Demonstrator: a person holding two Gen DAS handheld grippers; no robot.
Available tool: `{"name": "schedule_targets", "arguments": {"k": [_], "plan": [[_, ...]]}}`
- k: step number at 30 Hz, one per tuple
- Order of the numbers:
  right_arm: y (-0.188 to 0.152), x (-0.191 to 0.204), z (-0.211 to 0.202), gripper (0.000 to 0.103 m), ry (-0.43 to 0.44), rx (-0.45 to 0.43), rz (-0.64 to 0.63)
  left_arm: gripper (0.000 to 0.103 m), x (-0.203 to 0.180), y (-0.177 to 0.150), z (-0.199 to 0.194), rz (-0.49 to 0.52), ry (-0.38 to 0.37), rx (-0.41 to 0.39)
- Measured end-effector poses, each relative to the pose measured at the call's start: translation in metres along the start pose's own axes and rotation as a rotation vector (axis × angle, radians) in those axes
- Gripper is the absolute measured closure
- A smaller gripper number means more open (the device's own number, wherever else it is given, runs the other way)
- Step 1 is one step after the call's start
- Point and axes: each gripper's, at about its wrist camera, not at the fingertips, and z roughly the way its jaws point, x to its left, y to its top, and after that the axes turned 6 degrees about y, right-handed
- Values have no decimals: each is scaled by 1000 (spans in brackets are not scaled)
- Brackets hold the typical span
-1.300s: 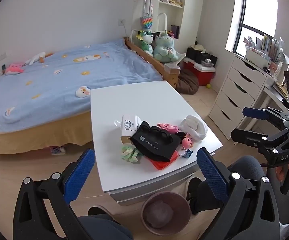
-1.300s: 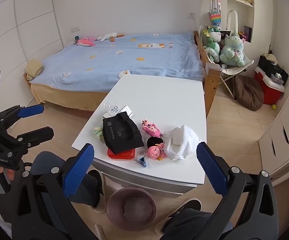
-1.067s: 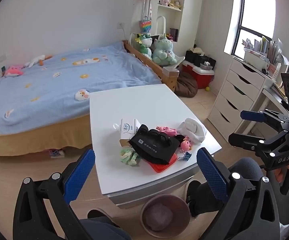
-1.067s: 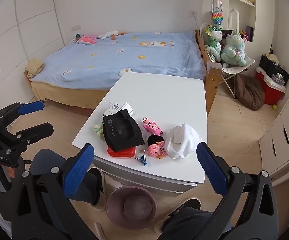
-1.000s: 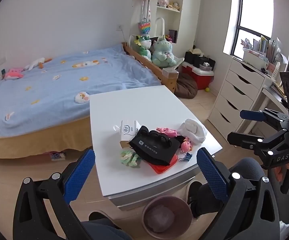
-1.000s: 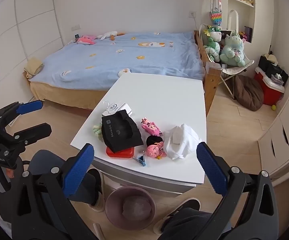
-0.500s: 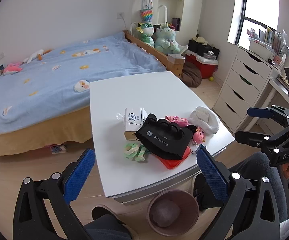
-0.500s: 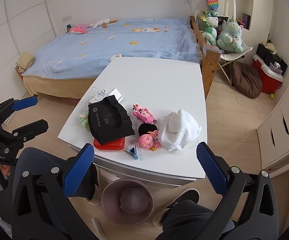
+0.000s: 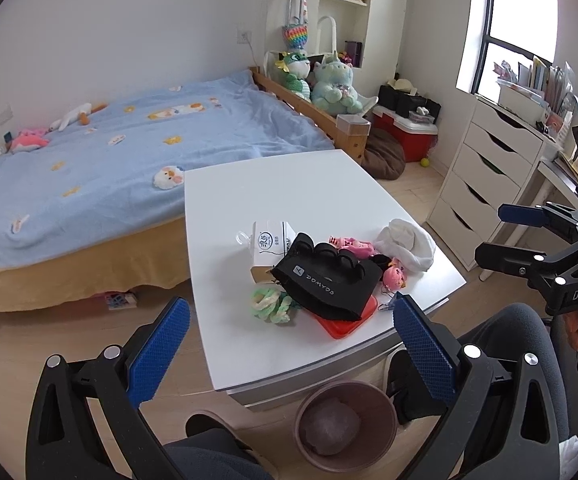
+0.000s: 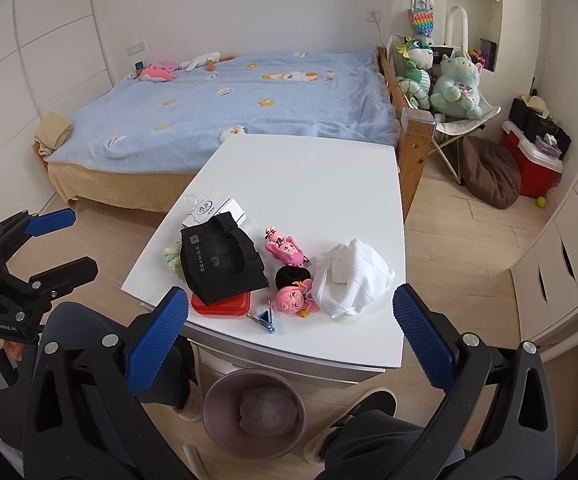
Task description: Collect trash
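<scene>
Now both grippers are held wide apart and empty, above the near edge of the table [image 10: 309,176]: the left gripper [image 9: 289,344] over the left corner, the right gripper [image 10: 289,332] over the middle. Ahead and below, the clutter is seen bunched near that edge, and the white wad [image 10: 351,278], judged the likeliest trash, lies at its right end, nearer the right gripper, its long axis running diagonally. Just beside it a pink doll [image 10: 295,298] and a black ring [image 10: 292,275] are crowded in, with a clip [image 10: 265,318] in front. The bin [image 10: 254,412] is found on the floor directly below the edge, a short drop away.
</scene>
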Motion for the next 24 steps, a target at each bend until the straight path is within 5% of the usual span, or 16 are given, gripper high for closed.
{"name": "schedule_targets", "arguments": {"k": [24], "plan": [[-8, 9, -28, 3, -2, -57, -23, 5, -15, 6, -27, 4, 9, -70]]}}
